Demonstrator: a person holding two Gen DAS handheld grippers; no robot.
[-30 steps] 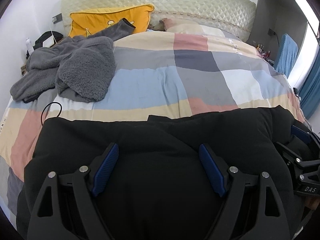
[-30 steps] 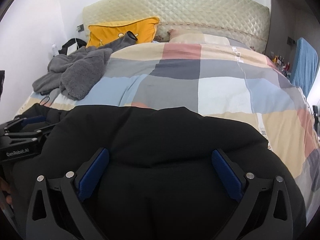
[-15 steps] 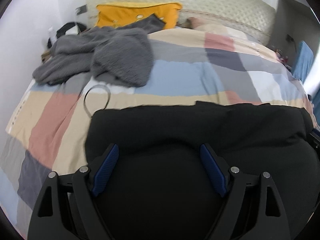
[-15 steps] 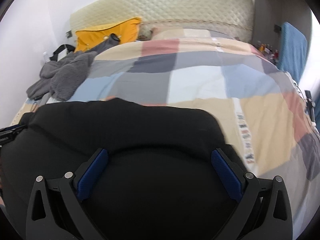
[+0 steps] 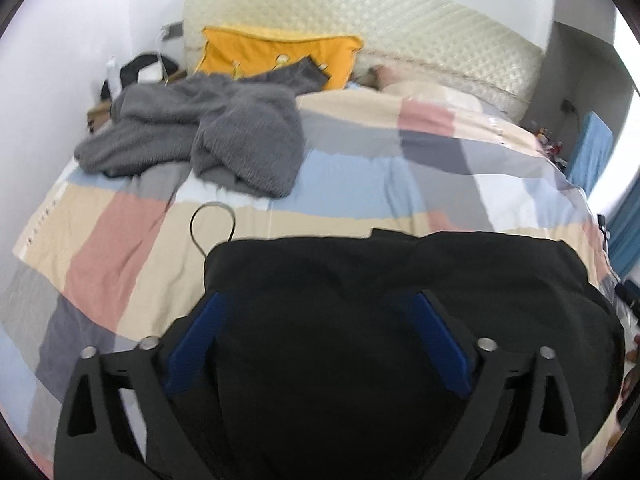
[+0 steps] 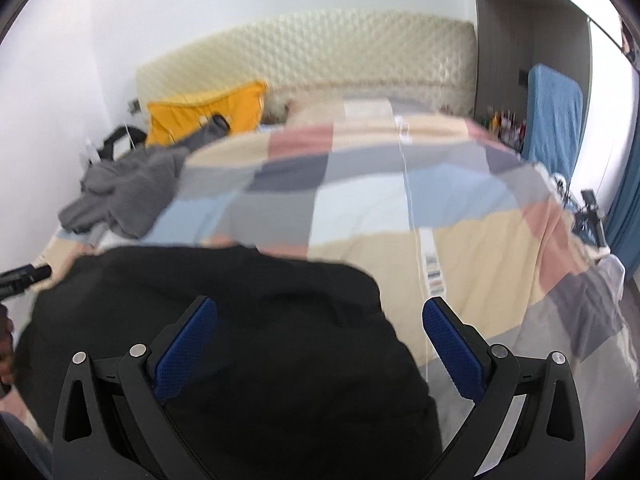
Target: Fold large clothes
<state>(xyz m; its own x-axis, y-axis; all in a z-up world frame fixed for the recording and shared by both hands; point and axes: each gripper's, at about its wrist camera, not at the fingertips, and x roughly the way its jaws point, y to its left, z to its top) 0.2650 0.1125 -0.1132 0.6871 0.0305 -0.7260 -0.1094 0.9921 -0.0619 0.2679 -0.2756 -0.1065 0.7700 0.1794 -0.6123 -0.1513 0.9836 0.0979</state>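
A large black garment [image 5: 400, 300] lies folded into a thick block on the near part of the bed; it also shows in the right wrist view [image 6: 224, 320]. My left gripper [image 5: 316, 320] is open, its blue pads [image 5: 440, 344] spread wide above the garment's left part. My right gripper [image 6: 320, 328] is open too, over the garment's right edge, with its right pad [image 6: 452, 348] past that edge over the bedspread. Neither holds anything. The left gripper's tip [image 6: 24, 276] shows at the left edge of the right wrist view.
The bed has a patchwork bedspread [image 5: 360, 176] in pink, blue, grey and beige. A grey fleece garment [image 5: 208, 140] is heaped at the far left beside a yellow pillow [image 5: 276, 52]. A thin black cord loop [image 5: 212, 224] lies by the black garment's left corner. A blue chair [image 6: 556, 120] stands at the right.
Both grippers have pulled back and swung apart, the left one leftward and the right one rightward. The black garment stays put. Both stay open.
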